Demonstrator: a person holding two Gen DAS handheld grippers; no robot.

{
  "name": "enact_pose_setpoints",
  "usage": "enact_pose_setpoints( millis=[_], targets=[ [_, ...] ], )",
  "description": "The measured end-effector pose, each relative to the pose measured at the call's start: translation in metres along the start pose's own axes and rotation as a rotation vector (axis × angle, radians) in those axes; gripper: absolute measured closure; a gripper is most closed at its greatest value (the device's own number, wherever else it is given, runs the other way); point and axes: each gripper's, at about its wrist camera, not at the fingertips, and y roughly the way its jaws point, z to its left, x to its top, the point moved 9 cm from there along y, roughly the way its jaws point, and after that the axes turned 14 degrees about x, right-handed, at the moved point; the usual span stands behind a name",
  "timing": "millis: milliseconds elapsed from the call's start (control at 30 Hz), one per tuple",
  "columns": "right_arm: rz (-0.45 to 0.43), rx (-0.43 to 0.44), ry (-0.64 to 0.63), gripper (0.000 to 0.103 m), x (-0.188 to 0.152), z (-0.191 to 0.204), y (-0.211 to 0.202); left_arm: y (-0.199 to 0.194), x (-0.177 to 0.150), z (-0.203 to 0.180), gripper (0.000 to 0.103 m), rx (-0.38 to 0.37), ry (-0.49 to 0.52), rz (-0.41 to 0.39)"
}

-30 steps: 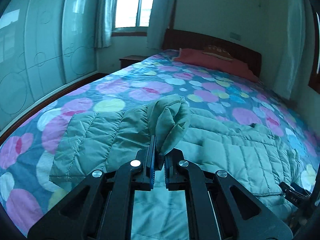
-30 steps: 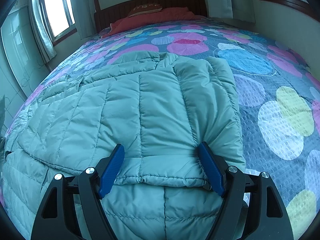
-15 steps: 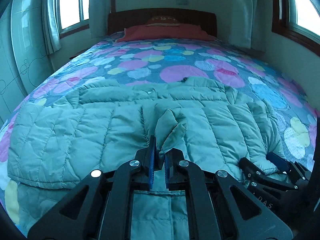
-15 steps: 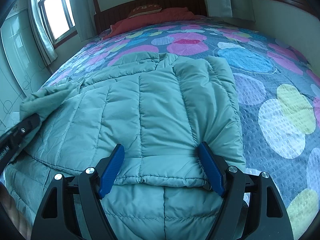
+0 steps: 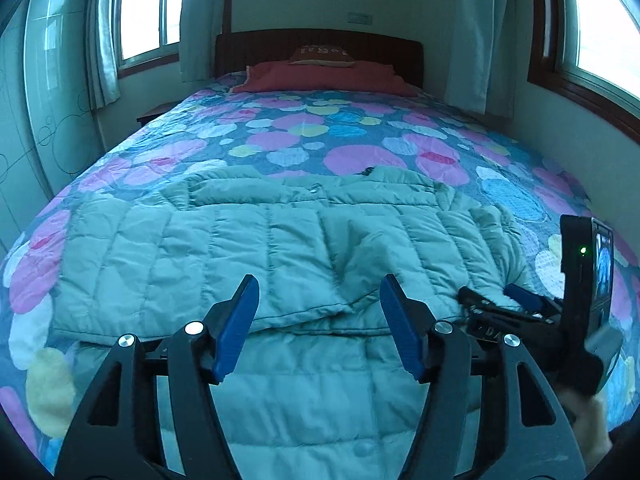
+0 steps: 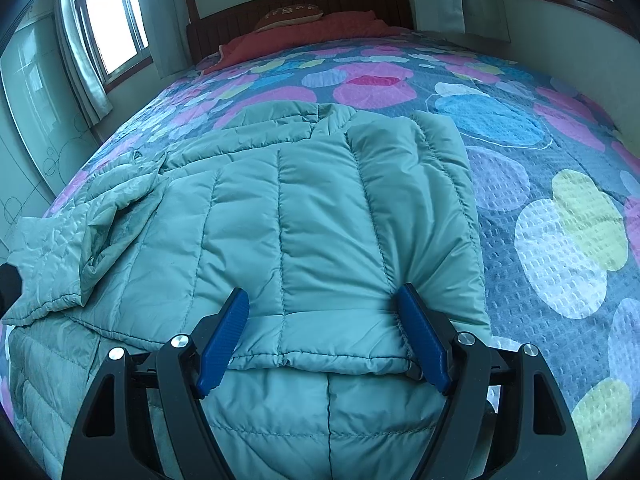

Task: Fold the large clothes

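A pale green quilted puffer jacket (image 5: 248, 248) lies spread on the bed, with both sides folded in over its middle; it also shows in the right wrist view (image 6: 312, 216). My left gripper (image 5: 316, 292) is open and empty, just above the folded edge. My right gripper (image 6: 322, 300) is open, its blue pads either side of the right folded panel's near edge. The right gripper also shows at the right of the left wrist view (image 5: 492, 296). A crumpled sleeve (image 6: 80, 240) lies at the left.
The bed (image 5: 352, 136) has a bedspread with pink, blue and yellow circles. A red pillow (image 5: 324, 80) lies by the dark wooden headboard (image 5: 320, 44). A wall (image 5: 560, 140) runs close along the bed's right side. Windows are on both sides.
My left gripper carried the jacket's left part over to the right, laid it on the middle, then opened and let it go. The right gripper stayed open in place.
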Motion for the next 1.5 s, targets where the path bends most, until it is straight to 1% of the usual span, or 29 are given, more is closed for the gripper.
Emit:
enact_pose_setpoints(
  millis=[67,200,300,367,467,533,567,600,667,700,733,767,800,900,1000,1100,1200,1233,1267,1300,1333,1367,1400,1467,1500],
  targets=[
    [0.005,0.003,0.011,0.028,0.001,0.007,-0.004,-0.003,-0.002,0.028,0.040,0.042,-0.021,0.004],
    [-0.027,0.104,0.046,0.028,0.015,0.039,-0.014,0.001,-0.005,0.096,0.040,0.154,-0.098,0.013],
    [-0.017,0.176,0.055,0.028,0.026,0.070,-0.008,0.011,-0.006,0.143,0.040,0.235,-0.158,0.034],
    [-0.006,0.203,0.052,0.028,0.031,0.087,0.001,0.018,-0.008,0.169,0.040,0.274,-0.200,0.055],
    [0.018,0.234,0.045,0.028,0.033,0.110,0.018,0.027,-0.011,0.193,0.040,0.311,-0.227,0.069],
    [0.049,0.250,0.040,0.028,0.032,0.121,0.031,0.032,-0.014,0.199,0.040,0.320,-0.223,0.078],
    [0.069,0.261,0.036,0.030,0.029,0.126,0.037,0.034,-0.015,0.200,0.040,0.323,-0.220,0.082],
    [0.088,0.266,0.032,0.050,0.027,0.129,0.042,0.037,-0.016,0.200,0.040,0.323,-0.218,0.086],
    [0.129,0.282,0.028,0.076,0.021,0.133,0.050,0.040,-0.019,0.199,0.040,0.319,-0.216,0.095],
    [0.129,0.285,0.022,0.080,0.020,0.134,0.050,0.041,-0.020,0.198,0.040,0.317,-0.216,0.098],
    [0.124,0.279,0.011,0.087,0.020,0.132,0.047,0.042,-0.019,0.197,0.040,0.315,-0.215,0.100],
    [0.108,0.258,-0.005,0.090,0.022,0.129,0.042,0.043,-0.019,0.196,0.040,0.313,-0.215,0.100],
    [0.092,0.241,-0.015,0.091,0.023,0.125,0.037,0.044,-0.019,0.195,0.040,0.310,-0.215,0.099],
    [0.047,0.182,-0.033,0.092,0.030,0.102,0.019,0.044,-0.015,0.190,0.040,0.300,-0.216,0.094],
    [0.022,0.108,-0.030,0.092,0.034,0.066,0.007,0.047,-0.011,0.182,0.040,0.284,-0.207,0.094],
    [0.031,0.041,0.002,0.092,0.034,0.028,0.003,0.052,-0.009,0.170,0.039,0.270,-0.184,0.100],
    [0.054,0.025,0.035,0.091,0.029,0.004,0.006,0.061,-0.009,0.161,0.039,0.268,-0.151,0.116],
    [0.059,0.021,0.037,0.089,0.028,0.000,0.006,0.064,-0.010,0.158,0.039,0.266,-0.142,0.125],
    [0.072,0.017,0.036,0.083,0.027,-0.002,0.006,0.066,-0.010,0.156,0.039,0.263,-0.135,0.134],
    [0.082,0.010,0.035,0.072,0.027,-0.003,0.005,0.068,-0.010,0.155,0.039,0.262,-0.133,0.141],
    [0.077,-0.005,0.036,0.063,0.029,-0.005,0.000,0.069,-0.009,0.155,0.039,0.259,-0.134,0.143],
    [0.056,-0.019,0.037,0.056,0.032,-0.006,-0.005,0.069,-0.007,0.156,0.039,0.256,-0.140,0.140],
    [0.015,-0.035,0.037,0.051,0.038,-0.006,-0.015,0.069,-0.004,0.158,0.039,0.258,-0.147,0.135],
    [-0.042,-0.044,0.037,0.050,0.051,-0.003,-0.025,0.072,0.003,0.160,0.039,0.260,-0.156,0.126],
    [-0.055,-0.022,0.038,0.050,0.057,0.002,-0.026,0.074,0.007,0.160,0.039,0.262,-0.156,0.125]
  ],
)
